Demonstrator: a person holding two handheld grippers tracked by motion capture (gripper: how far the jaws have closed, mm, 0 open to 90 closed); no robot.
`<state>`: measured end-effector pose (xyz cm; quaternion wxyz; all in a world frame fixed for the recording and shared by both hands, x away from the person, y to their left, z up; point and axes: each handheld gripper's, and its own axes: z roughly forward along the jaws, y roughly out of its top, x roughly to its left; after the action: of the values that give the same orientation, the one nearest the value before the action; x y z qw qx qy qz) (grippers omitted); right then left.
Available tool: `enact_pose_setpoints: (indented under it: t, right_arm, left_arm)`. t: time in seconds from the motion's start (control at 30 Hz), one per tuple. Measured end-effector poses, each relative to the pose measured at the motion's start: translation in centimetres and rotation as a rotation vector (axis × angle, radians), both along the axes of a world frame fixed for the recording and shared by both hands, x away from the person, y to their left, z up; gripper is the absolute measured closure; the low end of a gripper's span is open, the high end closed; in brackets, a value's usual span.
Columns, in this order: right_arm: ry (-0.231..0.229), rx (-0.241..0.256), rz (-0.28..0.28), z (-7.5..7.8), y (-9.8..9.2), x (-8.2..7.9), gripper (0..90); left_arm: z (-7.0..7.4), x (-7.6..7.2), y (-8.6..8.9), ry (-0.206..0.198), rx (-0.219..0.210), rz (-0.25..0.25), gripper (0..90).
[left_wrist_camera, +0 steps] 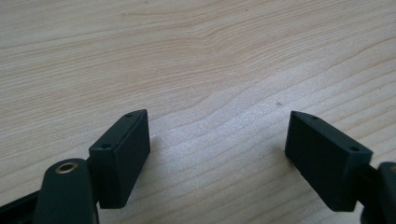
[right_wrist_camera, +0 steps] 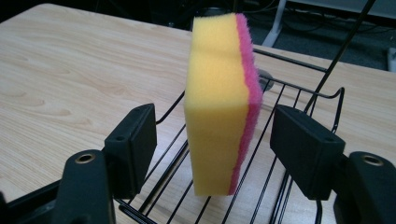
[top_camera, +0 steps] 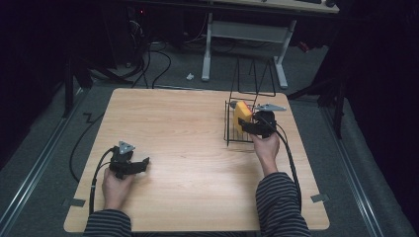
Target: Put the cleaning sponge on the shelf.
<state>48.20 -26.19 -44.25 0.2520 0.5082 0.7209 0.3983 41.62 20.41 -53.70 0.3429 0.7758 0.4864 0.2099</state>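
— What is sitting in the wire rack (right_wrist_camera: 299,100)?
— A yellow sponge (right_wrist_camera: 219,102) with a pink face is standing on edge in it — the right gripper (right_wrist_camera: 215,144) is straddling it, jaws wide, not touching.
— And the left gripper (left_wrist_camera: 217,154)?
— Resting wide over bare table (left_wrist_camera: 196,56).

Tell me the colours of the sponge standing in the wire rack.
Yellow sponge with a pink scouring side, clearest in the right gripper view.

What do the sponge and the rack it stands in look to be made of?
The sponge: soft open-pored yellow foam, matte, with a thin pink fibrous scouring layer along one face; its fuzzy edge suggests an abrasive pad. The rack: thin black wire rods, smooth and slightly glossy, probably coated metal. The right claw stands open around the sponge, not touching it.
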Motion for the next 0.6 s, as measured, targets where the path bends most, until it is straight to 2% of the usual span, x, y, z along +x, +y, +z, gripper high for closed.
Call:
enact_pose_setpoints:
  t: [0.17,0.2,0.4,0.53,0.6]
  right_arm:
    - [0.002,0.007,-0.008,0.2,-0.2,-0.4,28.4]
    - [-0.031,0.018,-0.015,0.2,-0.4,-0.9,29.4]
    - [-0.035,0.031,-0.016,0.4,-0.8,-1.7,27.8]
    - [-0.06,0.044,0.005,0.8,-0.9,-2.4,29.7]
    - [-0.072,0.061,-0.003,0.9,-1.1,-3.1,30.4]
  left_arm:
    - [0.0,0.0,0.0,0.0,0.0,0.0,22.6]
    - [0.0,0.0,0.0,0.0,0.0,0.0,22.6]
    - [0.0,0.0,0.0,0.003,0.0,-0.003,22.6]
    - [0.0,0.0,0.0,0.003,0.0,-0.003,22.6]
    - [0.0,0.0,0.0,0.002,0.0,-0.003,22.6]
